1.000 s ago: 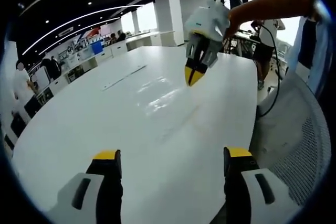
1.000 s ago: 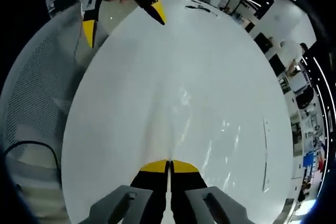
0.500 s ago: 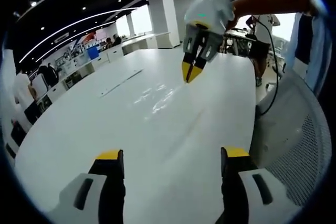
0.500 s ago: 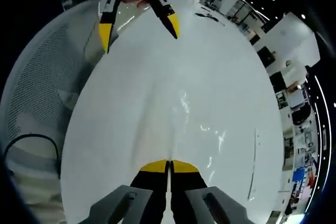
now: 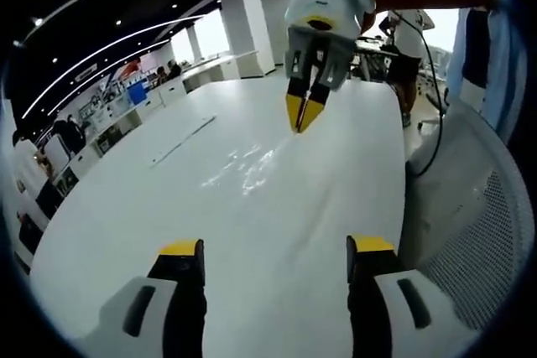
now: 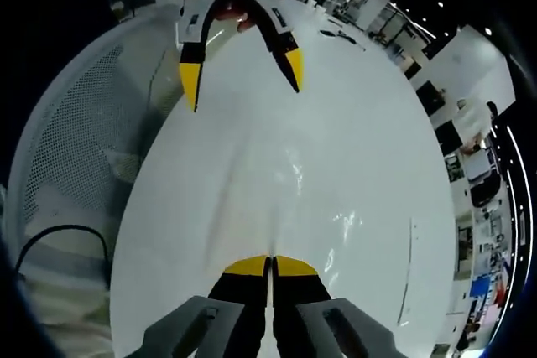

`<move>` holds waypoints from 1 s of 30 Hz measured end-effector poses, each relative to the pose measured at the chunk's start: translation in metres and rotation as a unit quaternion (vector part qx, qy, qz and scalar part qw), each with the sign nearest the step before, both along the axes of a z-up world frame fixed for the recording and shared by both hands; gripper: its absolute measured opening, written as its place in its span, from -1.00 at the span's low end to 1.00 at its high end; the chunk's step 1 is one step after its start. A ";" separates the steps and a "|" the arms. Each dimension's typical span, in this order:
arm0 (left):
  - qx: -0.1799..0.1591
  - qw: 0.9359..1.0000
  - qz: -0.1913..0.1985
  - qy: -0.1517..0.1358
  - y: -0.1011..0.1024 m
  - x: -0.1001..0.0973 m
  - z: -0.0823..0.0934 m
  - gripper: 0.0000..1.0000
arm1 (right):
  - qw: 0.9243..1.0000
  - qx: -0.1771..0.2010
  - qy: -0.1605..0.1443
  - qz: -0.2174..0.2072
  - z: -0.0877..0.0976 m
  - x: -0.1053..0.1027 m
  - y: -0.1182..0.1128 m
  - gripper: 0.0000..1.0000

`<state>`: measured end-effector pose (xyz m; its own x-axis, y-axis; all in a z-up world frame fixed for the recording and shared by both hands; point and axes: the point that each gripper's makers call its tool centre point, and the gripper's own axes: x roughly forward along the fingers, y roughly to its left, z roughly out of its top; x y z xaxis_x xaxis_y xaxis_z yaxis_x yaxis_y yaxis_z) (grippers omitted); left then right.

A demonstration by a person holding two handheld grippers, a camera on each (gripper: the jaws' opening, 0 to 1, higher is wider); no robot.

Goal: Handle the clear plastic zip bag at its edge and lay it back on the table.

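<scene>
Clear plastic zip bag (image 5: 252,169) glints mid-frame on the white table (image 5: 126,207); right gripper (image 5: 303,113) pinches its edge, jaws closed; left gripper (image 5: 275,251) gapes empty at the bottom.

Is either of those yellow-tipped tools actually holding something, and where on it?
The right tool is shut on the edge of the clear plastic zip bag, whose other end rests on the white table. The left tool is open, holding nothing.

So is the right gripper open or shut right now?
Shut: the right gripper has its yellow tips pressed together; whether the clear bag's edge is between them, cannot tell.
</scene>
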<state>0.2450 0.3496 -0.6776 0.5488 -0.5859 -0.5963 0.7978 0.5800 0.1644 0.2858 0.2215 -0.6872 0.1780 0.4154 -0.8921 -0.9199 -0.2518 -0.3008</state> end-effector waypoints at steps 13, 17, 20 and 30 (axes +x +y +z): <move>0.018 0.999 -0.030 -0.013 -0.011 0.002 0.004 0.11 | 1.000 0.002 -0.004 0.016 0.004 -0.014 0.002 -1.00; 0.033 0.998 -0.041 -0.022 -0.014 0.000 0.002 -0.02 | 1.000 0.004 -0.004 0.016 0.007 -0.015 0.001 -1.00; 0.044 0.997 -0.059 -0.030 -0.017 0.000 0.001 -0.14 | 1.000 -0.003 -0.006 0.022 0.008 -0.018 -0.001 -1.00; 0.062 0.994 -0.079 -0.047 -0.024 0.004 0.001 -0.29 | 1.000 -0.005 0.004 0.029 0.007 -0.021 -0.001 -1.00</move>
<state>0.2491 0.3252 -0.6766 0.5116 -0.5947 -0.6201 0.8556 0.4189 0.3041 0.2646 0.2200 -0.6803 0.1477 0.4159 -0.8973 -0.9058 -0.3074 -0.2916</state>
